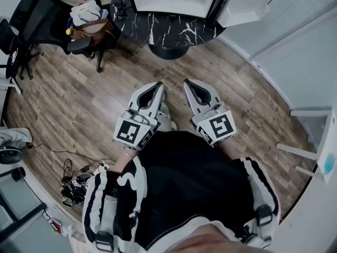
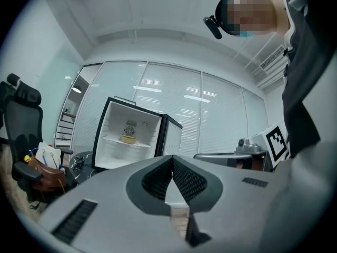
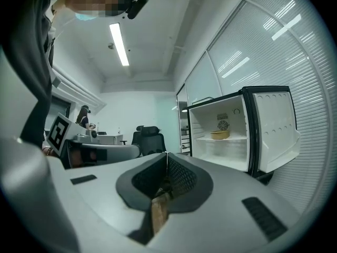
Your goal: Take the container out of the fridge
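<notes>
I hold the left tool [image 1: 159, 86] and right tool [image 1: 187, 84] closed, empty and level, lined up for the container [image 3: 220, 135] in the open fridge [image 3: 221, 154].

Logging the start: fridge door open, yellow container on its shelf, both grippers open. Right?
Not the grippers: left gripper and right gripper are shut, jaws together, as each gripper view shows. The fridge is open, the container on its shelf.

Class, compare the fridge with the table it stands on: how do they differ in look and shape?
The fridge is boxy with a white interior; the table is round with a black, white-veined marble top. The fridge stands open, holding a yellowish container on its shelf; the table carries the fridge. Both show black outer surfaces.
</notes>
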